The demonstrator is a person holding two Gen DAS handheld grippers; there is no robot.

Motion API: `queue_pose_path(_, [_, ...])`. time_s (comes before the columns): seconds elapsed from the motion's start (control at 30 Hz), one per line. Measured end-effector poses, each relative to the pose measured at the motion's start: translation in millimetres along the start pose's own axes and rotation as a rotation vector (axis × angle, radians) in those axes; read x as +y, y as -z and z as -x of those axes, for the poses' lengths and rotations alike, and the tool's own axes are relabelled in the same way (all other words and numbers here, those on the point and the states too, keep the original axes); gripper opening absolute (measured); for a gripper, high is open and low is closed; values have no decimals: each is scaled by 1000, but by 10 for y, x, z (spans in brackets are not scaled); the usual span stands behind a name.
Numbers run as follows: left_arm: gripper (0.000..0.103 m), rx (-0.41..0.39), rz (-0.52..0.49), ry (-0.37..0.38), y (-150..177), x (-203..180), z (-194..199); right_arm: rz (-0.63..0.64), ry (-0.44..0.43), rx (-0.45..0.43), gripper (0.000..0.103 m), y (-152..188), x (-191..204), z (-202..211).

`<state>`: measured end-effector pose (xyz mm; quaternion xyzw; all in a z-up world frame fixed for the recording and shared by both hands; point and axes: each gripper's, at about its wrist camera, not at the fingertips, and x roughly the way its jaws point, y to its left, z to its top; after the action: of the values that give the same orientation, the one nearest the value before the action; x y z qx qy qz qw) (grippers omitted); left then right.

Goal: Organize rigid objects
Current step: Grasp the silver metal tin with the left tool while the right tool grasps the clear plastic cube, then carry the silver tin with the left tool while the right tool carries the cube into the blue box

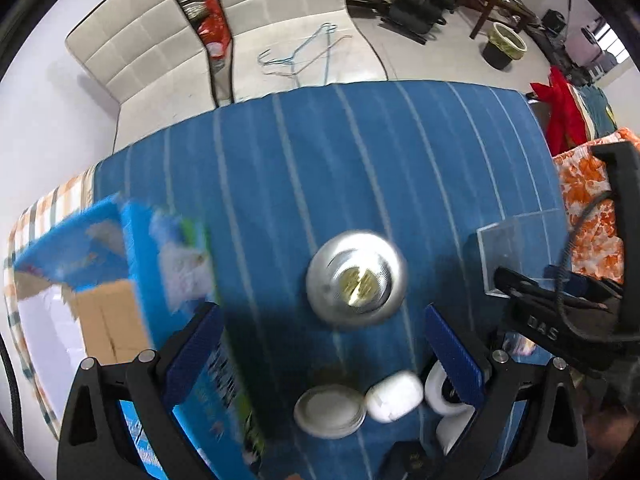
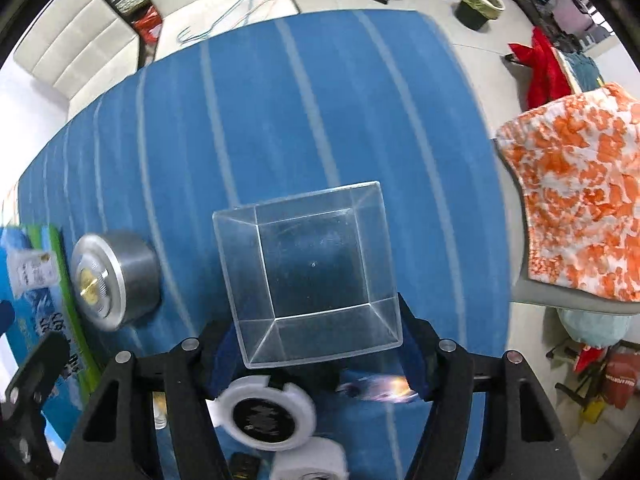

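The bench (image 2: pixel 280 92), under its blue striped cloth, fills both views. The printed blue box (image 1: pixel 192 320) lies at nine o'clock, its long axis running from six to twelve. My right hand-held gripper (image 2: pixel 320 344) clamps the clear cube (image 2: pixel 308 272) by its near side walls, mouth facing up towards the camera; slick walls could slip or tip. The metal tin (image 1: pixel 356 278) stands upright at centre. My left hand-held gripper (image 1: pixel 320 360) hangs spread and empty; dropping carelessly, it could knock the white case (image 1: pixel 394 396).
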<state>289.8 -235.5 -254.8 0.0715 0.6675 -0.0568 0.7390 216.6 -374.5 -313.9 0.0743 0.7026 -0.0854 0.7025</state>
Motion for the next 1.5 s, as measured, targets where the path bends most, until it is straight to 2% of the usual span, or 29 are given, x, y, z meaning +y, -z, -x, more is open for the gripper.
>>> queue_pose_path(0.17, [102,66,-32,-8,-151,-163,-356,-37,10,12,68,-62,-284,1])
queue_pose_path(0.37, [102,137,-38,-7,-131,-270,-725,-59,-6,23,68,-172,-367,-82])
queue_pose_path(0.47, [94,157,-63,-14,-72,-314,-871,-59,-9,21,68,-208,-394,-148])
queue_pose_path(0.5, [85,168,-64,-9,-50,-319,-923,-59,-8,21,68,-203,-374,-148])
queue_pose_path(0.53, [81,174,-65,-17,-32,-323,-961,-58,-6,20,68,-206,-347,-146])
queue_pose_path(0.6, [77,138,-52,-2,26,-287,-937,-49,2,17,68,-204,-319,-150])
queue_pose_path(0.63, [69,128,-41,2,57,-264,-919,-47,6,15,68,-192,-308,-152])
queue_pose_path(0.77, [69,94,2,23,196,-191,-865,-49,11,8,68,-189,-280,-144])
queue_pose_path(1.03, [68,-18,-45,-6,496,-401,-512,-28,40,-25,67,-66,-185,-41])
queue_pose_path(1.2, [68,-81,-57,7,754,-359,-78,-43,34,-76,67,63,-93,170])
queue_pose_path(1.33, [68,-143,-41,27,974,-222,315,-40,20,-124,67,165,53,448])
queue_pose_path(1.5, [68,-220,-23,39,1224,301,779,4,-4,-220,67,434,397,1000])
